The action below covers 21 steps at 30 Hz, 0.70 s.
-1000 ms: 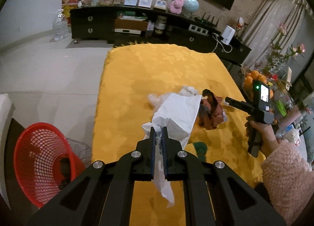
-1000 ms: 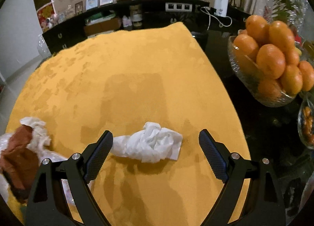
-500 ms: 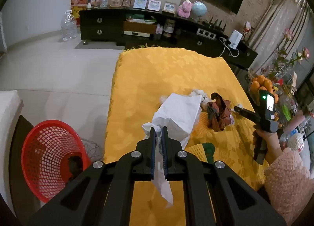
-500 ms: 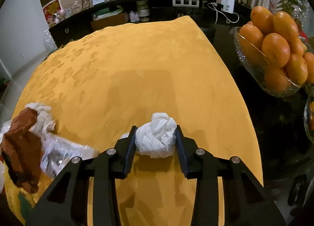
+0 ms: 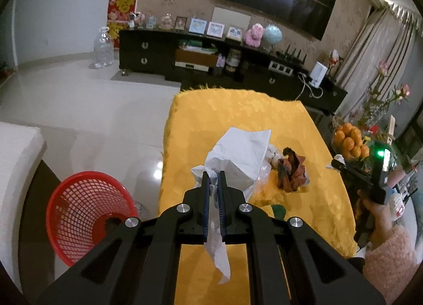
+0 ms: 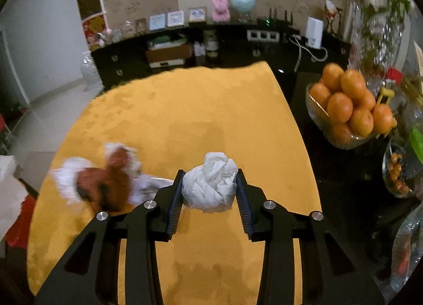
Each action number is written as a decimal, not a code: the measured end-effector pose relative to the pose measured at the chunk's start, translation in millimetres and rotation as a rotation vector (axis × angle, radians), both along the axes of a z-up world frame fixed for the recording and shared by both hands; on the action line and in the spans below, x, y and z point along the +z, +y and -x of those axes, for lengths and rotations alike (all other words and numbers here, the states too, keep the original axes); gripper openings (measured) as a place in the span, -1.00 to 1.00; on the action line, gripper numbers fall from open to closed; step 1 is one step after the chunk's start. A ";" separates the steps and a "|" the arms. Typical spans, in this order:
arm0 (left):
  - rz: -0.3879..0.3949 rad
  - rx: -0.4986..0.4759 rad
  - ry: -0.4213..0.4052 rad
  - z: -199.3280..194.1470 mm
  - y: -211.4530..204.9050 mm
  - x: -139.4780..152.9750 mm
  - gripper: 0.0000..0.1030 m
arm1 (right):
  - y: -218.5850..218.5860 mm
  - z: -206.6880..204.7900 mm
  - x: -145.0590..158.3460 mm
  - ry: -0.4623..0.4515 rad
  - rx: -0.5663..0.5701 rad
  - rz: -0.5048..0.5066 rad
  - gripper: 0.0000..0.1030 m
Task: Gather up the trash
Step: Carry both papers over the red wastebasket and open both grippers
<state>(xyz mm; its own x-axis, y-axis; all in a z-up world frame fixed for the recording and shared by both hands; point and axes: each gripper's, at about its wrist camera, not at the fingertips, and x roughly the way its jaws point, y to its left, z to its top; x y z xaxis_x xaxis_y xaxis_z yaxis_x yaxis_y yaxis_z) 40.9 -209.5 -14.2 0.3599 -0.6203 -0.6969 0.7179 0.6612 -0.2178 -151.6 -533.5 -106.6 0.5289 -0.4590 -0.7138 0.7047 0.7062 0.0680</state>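
With both pairs of jaws clamped on paper, a person clearing a yellow-covered bench (image 5: 238, 119) lifts two pieces of trash at once. The left gripper (image 5: 214, 191) is pinched nearly together on a white tissue sheet (image 5: 243, 154), which fans up and away from the camera past the tips while a thin tail hangs down behind them, so its long axis runs roughly along the gripper's own line. The right gripper (image 6: 208, 186) has just been closing and now squeezes a crumpled tissue ball (image 6: 210, 182) held clear above the cloth; the wad is nearly round, slightly taller than wide, with no clear direction. A red mesh basket (image 5: 87, 212) waits on the floor off the bench's left edge, the likely destination. Risks from here: the loose sheet is gripped only by a narrow fold and could tear or slide free on the swing, and the light ball could miss the basket. A brown wrapper pile (image 5: 290, 172) remains on the bench.
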 end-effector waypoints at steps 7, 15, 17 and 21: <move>0.034 0.050 -0.014 -2.4 28.8 14.1 -0.89 | 43.1 -15.5 38.6 -0.040 0.085 0.052 -0.29; 0.049 0.137 -0.031 -14.0 70.2 23.9 -0.89 | 88.3 -42.9 65.9 -0.065 0.190 0.081 -0.29; 0.044 0.162 -0.039 -15.9 78.7 24.9 -0.89 | 99.9 -52.3 70.3 -0.068 0.221 0.082 -0.29; 0.047 0.215 -0.035 -23.9 98.0 24.7 -0.89 | 122.5 -71.0 75.9 -0.068 0.284 0.086 -0.29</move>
